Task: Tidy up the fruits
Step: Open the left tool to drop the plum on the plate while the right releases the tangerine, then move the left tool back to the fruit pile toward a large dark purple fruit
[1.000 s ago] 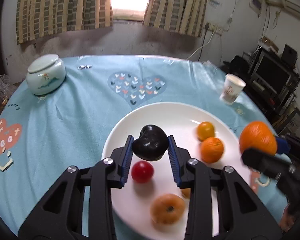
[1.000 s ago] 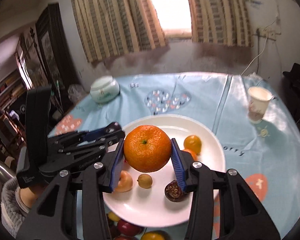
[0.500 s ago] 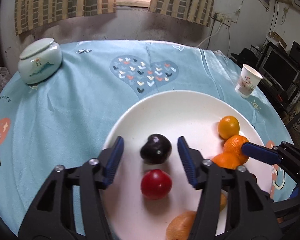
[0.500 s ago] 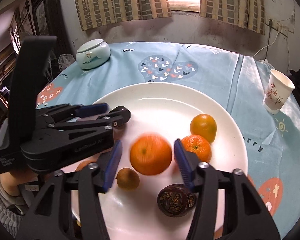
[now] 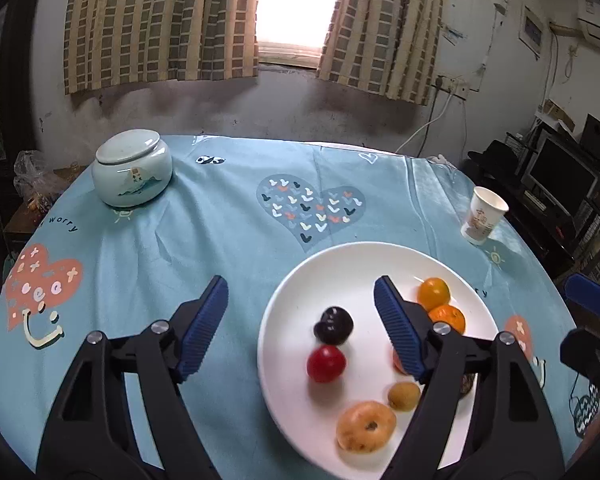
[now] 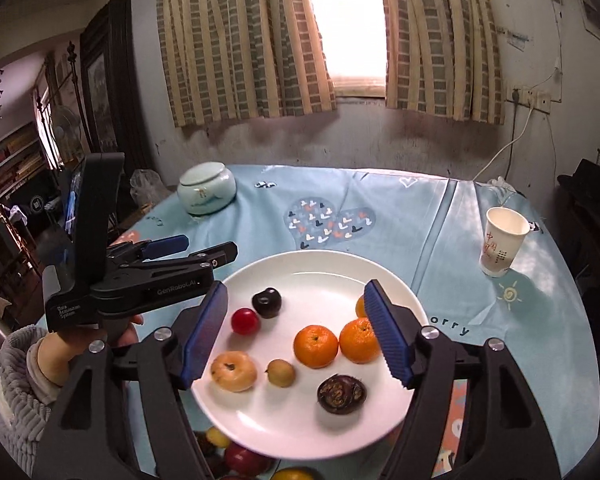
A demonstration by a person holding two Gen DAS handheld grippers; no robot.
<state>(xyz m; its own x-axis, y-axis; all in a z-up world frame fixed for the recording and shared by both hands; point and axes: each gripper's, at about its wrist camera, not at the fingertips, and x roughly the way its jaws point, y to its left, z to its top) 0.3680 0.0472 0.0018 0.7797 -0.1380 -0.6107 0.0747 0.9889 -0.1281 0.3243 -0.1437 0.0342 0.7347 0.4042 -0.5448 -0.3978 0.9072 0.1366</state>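
A white plate (image 5: 284, 320) (image 6: 320, 260) holds several fruits. My left gripper (image 5: 300, 280) hangs above the plate's left rim, jaws opening, with nothing gripped. The dark plum (image 5: 333, 325) (image 6: 266, 302) lies free on the plate beside a red fruit (image 5: 326, 363). My right gripper (image 6: 296, 284) hovers over the plate, jaws also opening and empty. Below it the large orange (image 6: 315, 345) rests against a second orange (image 6: 358, 340). A peach-coloured fruit (image 6: 233, 371), a small yellow one (image 6: 280, 372) and a dark wrinkled one (image 6: 342, 393) lie nearer the front.
A lidded ceramic jar (image 5: 132, 168) stands at the back left of the blue tablecloth and a paper cup (image 5: 484, 220) at the right. More loose fruits (image 6: 244, 460) lie under the plate's near edge. A person's hand (image 6: 52, 360) holds the left gripper.
The left gripper let go of the dark plum and the right one let go of the large orange, both onto the plate. Both grippers then opened wider and drew back and upward.
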